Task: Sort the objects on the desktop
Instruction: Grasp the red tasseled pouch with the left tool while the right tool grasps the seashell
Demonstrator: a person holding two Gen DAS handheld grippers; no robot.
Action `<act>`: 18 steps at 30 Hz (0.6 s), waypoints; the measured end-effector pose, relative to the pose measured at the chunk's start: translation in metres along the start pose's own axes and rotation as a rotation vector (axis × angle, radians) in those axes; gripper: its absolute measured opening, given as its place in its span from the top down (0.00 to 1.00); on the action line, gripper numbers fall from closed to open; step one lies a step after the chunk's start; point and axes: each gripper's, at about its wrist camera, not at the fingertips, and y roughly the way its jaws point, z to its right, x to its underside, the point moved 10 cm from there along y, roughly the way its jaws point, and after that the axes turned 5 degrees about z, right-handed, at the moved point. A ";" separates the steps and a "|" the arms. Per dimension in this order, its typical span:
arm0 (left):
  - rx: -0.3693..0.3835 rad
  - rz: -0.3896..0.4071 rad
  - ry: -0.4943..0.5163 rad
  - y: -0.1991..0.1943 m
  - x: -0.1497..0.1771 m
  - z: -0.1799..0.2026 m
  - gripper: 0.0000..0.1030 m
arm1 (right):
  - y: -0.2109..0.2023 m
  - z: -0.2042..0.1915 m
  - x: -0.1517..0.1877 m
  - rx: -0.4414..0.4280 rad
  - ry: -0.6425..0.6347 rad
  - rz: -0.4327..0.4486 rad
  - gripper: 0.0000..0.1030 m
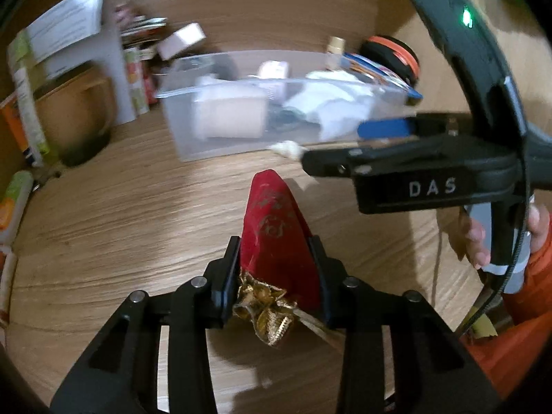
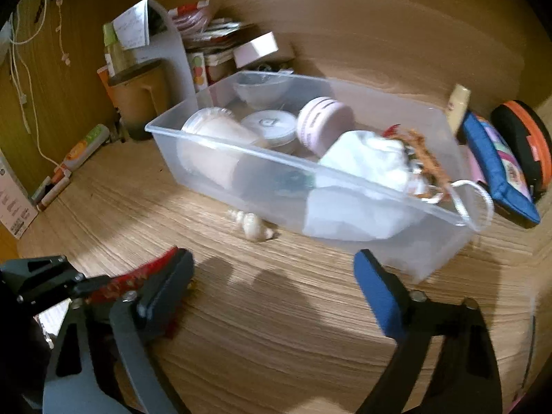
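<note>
My left gripper [image 1: 275, 241] is shut on a red velvet pouch [image 1: 276, 227] with a gold ribbon bow, held just over the wooden desk [image 1: 138, 227]. From the right wrist view the pouch [image 2: 138, 277] shows as a red edge just outside my right gripper's left finger. My right gripper [image 2: 272, 258] stands open with nothing between its fingers, pointing at a clear plastic bin [image 2: 220, 145]. In the left wrist view the right gripper [image 1: 338, 145] reaches in from the right, in front of the bin [image 1: 179, 138]. A small white shell [image 2: 253, 226] lies on the desk against the bin's front wall.
The bin holds a paper cup [image 2: 214, 145], a pink jar [image 2: 324, 120], a lidded tub and white cloth [image 2: 365, 162]. A blue pouch [image 2: 500, 172] and an orange-rimmed case [image 2: 524, 138] lie to its right. A brown mug [image 2: 138, 103], papers and boxes crowd the back left.
</note>
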 end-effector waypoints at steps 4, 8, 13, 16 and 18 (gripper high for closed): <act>-0.010 0.033 -0.061 -0.010 -0.002 -0.025 0.64 | 0.015 -0.014 0.000 -0.023 -0.044 -0.046 0.33; -0.018 0.074 -0.085 -0.022 -0.006 -0.041 0.64 | 0.028 -0.019 -0.001 -0.028 -0.050 -0.081 0.43; -0.011 0.101 -0.109 -0.030 -0.009 -0.054 0.64 | 0.040 -0.020 -0.002 -0.017 -0.025 -0.107 0.48; 0.001 0.110 -0.118 -0.033 -0.009 -0.058 0.64 | 0.042 -0.022 -0.004 -0.012 -0.023 -0.106 0.48; 0.006 0.113 -0.122 -0.034 -0.009 -0.059 0.64 | 0.042 -0.024 -0.003 -0.006 -0.034 -0.107 0.48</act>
